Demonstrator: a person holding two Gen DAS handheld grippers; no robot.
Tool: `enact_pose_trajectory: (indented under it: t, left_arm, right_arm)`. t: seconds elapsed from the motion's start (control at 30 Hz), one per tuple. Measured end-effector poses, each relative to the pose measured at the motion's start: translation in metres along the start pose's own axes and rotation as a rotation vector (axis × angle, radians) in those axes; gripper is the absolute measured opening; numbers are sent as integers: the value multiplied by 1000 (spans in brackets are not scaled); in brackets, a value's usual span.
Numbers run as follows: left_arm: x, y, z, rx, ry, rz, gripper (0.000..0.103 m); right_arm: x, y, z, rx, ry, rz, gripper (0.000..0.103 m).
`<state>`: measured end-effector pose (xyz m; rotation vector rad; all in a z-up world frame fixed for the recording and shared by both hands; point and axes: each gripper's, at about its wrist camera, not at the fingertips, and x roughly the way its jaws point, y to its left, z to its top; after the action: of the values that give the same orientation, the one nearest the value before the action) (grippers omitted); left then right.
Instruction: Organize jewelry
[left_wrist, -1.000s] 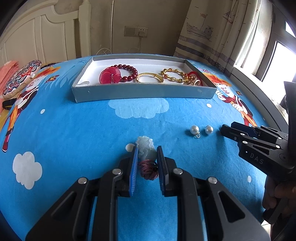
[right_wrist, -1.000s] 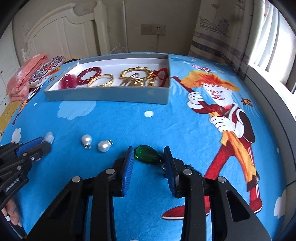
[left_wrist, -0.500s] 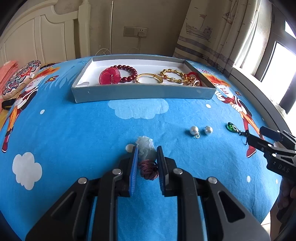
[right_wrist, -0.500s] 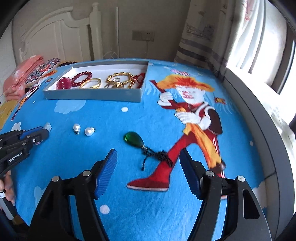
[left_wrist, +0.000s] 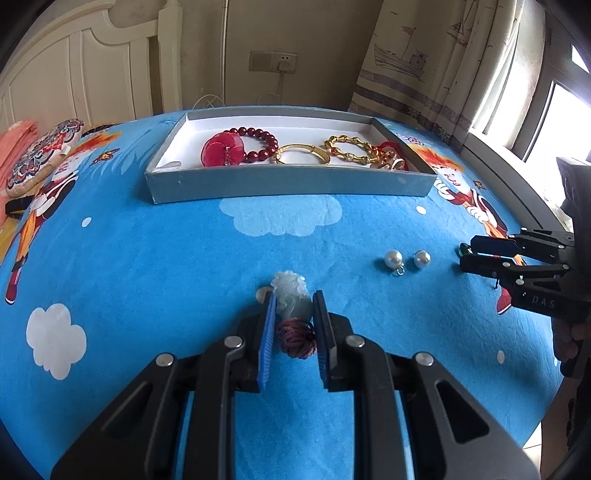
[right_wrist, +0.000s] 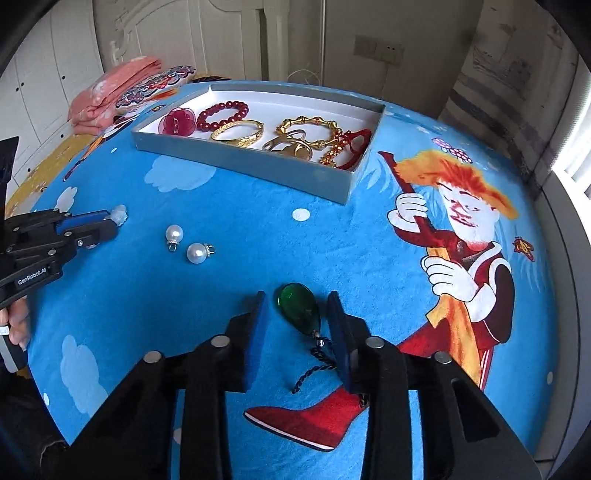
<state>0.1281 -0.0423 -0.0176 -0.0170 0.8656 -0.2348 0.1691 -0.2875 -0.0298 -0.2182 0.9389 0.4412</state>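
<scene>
My left claw (left_wrist: 293, 314) grips the jade pendant (left_wrist: 290, 297); my right claw (right_wrist: 297, 325), narrowly parted, straddles the green pendant (right_wrist: 300, 308) near the pearls (right_wrist: 186, 243).

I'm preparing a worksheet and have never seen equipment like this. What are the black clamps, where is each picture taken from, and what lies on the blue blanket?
No robot: a person holds a two-finger gripper in each hand, each with a camera looking along its fingers. The left view shows the left gripper closed on a pale carved pendant. The right view shows the right gripper open around a green teardrop pendant, not yet gripping it. Two pearl earrings lie loose between them. Beyond stands a grey tray holding a red bead bracelet and gold bangles.
</scene>
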Motion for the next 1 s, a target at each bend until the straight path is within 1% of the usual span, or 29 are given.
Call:
enact_pose_trajectory:
  t: [0.03,0.13,0.27,0.53,0.73,1.0]
  left_arm:
    - [1,-1,0,2,3,-2,20]
    - [1,-2,1,2,3,-3,20]
    - [1,-2,0,1,-1,-3,20]
    - [-2,-4,1,16,-12,18,20]
    - [-6,-7,3,25,-28,32,20]
    - [-7,-9,9,35,-44,48,20]
  right_arm:
    - [-1,0,-1,0,0,3,21]
    - [-3,2,-3,8,-5,-10,20]
    - [-4,10,-6,51,-27,-81,20]
    - [-9,10,-11,270,-80,-165,20]
    - [-16,19,-11,362,-129,-233,20]
    - [-17,31,-6,382,-145,-259,20]
